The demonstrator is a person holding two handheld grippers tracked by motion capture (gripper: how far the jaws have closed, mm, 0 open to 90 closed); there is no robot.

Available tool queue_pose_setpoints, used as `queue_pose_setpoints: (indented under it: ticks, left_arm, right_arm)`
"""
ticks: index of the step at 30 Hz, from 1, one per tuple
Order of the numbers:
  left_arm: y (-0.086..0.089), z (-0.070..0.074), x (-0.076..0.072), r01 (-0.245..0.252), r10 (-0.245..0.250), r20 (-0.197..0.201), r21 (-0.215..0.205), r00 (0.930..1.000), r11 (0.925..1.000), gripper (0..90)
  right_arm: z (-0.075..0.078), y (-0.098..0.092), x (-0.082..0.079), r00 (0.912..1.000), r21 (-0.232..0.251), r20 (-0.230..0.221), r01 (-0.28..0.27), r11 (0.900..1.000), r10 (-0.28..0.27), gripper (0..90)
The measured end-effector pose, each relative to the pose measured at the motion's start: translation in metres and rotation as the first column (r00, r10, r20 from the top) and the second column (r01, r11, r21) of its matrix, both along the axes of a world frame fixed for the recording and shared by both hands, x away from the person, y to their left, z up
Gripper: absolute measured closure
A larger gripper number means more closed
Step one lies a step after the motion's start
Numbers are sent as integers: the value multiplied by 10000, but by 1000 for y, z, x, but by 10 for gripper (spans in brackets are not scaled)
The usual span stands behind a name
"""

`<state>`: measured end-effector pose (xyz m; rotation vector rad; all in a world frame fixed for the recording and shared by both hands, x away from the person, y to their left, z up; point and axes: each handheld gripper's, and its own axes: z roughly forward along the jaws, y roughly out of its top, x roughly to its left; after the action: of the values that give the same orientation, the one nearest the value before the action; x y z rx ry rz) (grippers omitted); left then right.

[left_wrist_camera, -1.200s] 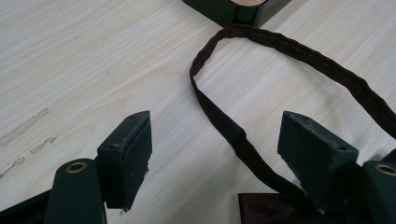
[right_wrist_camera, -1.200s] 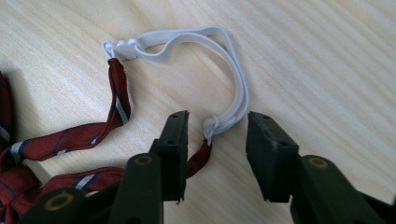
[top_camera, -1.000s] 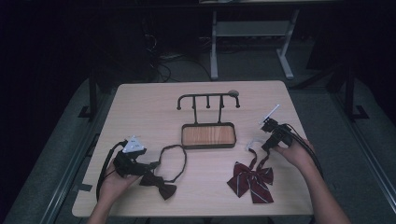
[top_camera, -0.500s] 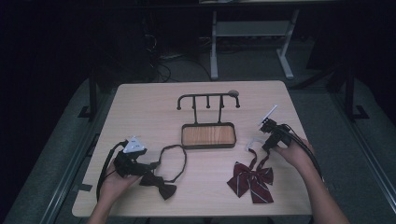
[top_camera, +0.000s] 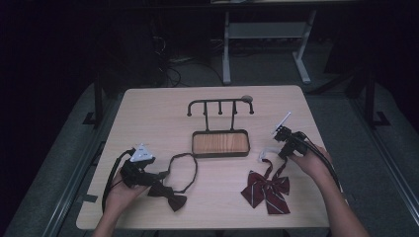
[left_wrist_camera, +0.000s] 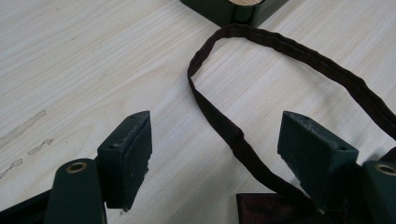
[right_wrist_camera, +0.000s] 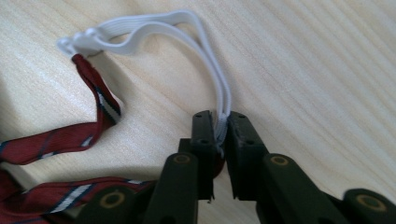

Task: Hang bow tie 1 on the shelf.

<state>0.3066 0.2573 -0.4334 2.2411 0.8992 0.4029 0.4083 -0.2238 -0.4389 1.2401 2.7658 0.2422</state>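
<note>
Near left of counter point(top_camera: 148, 113): brown bow tie point(top_camera: 170, 198), strap looped; left gripper point(left_wrist_camera: 215, 154) jaws open astride the strap, gripping nothing. Near right: red striped bow tie point(top_camera: 267, 190); right gripper point(right_wrist_camera: 223, 133) jaws closed on its white elastic band point(right_wrist_camera: 140, 30). Advice: lift slowly, keeping elastic taut. Far centre: hook rack point(top_camera: 220, 104) over wooden tray point(top_camera: 220, 143), likely destination.

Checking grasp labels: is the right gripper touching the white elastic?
Touching. The right gripper view shows the right gripper with its jaws shut on the white elastic, the band pinched between the pads, no gap.
</note>
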Motion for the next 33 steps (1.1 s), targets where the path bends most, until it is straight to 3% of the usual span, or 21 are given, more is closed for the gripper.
queue_pose_setpoints:
  ticks: [6, 16, 25, 33]
  left_arm:
    - [0, 0, 0, -3, 3, -11, 12, 10000, 10000, 266]
    - [-1, 0, 0, -33, 34, 43, -16, 10000, 10000, 265]
    - [0, 0, 0, -37, 37, 60, -24, 10000, 10000, 265]
    - [-1, 0, -1, -31, 32, 89, -8, 10000, 10000, 265]
  right_arm:
    - [2, -2, -1, 10000, 68, 21, -41, 10000, 41, 834]
    - [21, -2, -10, 9986, 998, 143, -511, 9937, 499, 837]
    - [45, 2, -15, 9919, 1889, 253, -1274, 9737, 1248, 834]
    - [64, 6, -21, 9840, 2016, 395, -1781, 9631, 1737, 834]
